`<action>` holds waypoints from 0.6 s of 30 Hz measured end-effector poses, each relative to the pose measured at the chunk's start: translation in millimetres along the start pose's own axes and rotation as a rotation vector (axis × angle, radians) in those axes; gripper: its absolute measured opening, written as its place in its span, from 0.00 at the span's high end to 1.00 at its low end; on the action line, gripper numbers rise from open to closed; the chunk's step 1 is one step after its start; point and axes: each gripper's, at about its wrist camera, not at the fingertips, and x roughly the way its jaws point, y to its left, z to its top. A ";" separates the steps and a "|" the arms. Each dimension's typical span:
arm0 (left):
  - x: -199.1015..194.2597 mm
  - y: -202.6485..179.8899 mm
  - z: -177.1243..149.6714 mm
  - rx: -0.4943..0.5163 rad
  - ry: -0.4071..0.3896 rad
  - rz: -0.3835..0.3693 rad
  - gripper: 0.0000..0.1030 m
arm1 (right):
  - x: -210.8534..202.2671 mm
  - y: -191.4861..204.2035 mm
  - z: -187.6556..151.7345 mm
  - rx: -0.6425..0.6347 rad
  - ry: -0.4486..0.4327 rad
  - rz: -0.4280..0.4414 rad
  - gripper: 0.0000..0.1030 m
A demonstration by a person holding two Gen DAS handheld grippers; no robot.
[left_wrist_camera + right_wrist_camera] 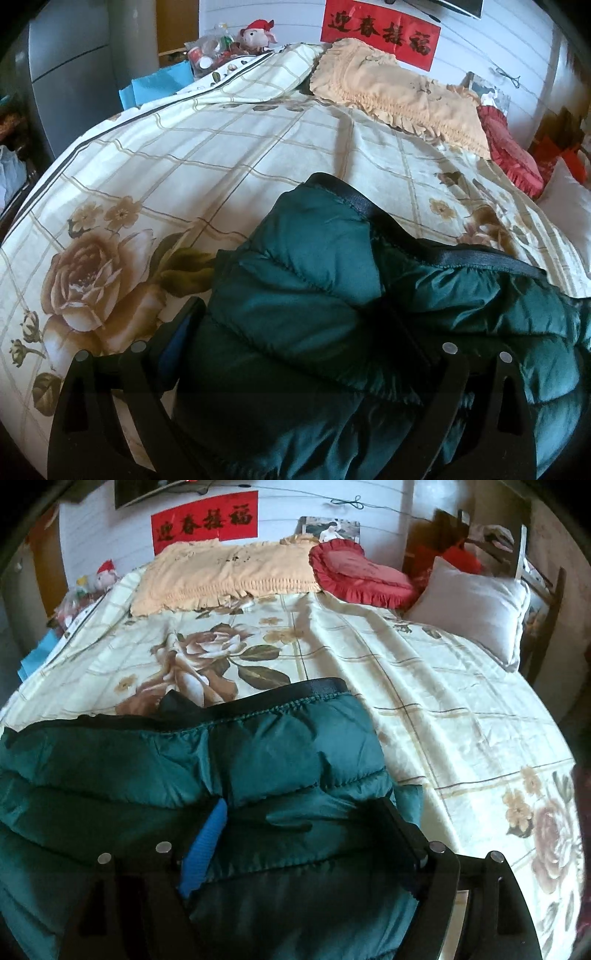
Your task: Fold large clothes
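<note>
Item: dark green quilted puffer jacket (295, 295), lying on the floral bedspread (147, 177).

Left wrist view, left to right: rose print of the bedspread at lower left; left gripper (295, 354) at bottom centre, its jaws spread wide with a puffed fold of the jacket bulging between them; the left fingertip (184, 325) presses the fold's side, the right one is buried in fabric. Whether the fold is actually clenched cannot be told. The black-bound hem (480, 258) runs toward the right edge. A peach frilled pillow (399, 96) lies at upper right.

Right wrist view, left to right: the jacket fills the lower left and centre; right gripper (295, 834) at bottom centre, jaws likewise spread across a quilted panel, the blue pad (207, 845) resting on it; grip cannot be told. Bare bedspread to the right, a white pillow (476, 605) at upper right.

Handling, by judgement: light, soft, springy with fill; the glossy shell is probably slippery. It should be taken at stitched seams or the bound hem, where the layers are thin and firm.
</note>
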 end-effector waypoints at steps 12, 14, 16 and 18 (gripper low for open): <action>-90.4 -21.1 -19.7 0.085 -0.157 -0.123 0.07 | -73.1 39.3 -33.0 -0.057 -0.096 0.218 0.25; -92.6 -34.4 -26.4 0.132 -0.156 -0.119 0.07 | -66.3 50.1 -36.8 -0.072 -0.086 0.214 0.25; -90.4 -45.9 -32.5 0.168 -0.159 -0.109 0.07 | -62.4 58.3 -41.2 -0.083 -0.085 0.206 0.25; -83.2 -51.8 -38.5 0.191 -0.144 -0.103 0.07 | -55.6 67.7 -42.9 -0.117 -0.084 0.165 0.24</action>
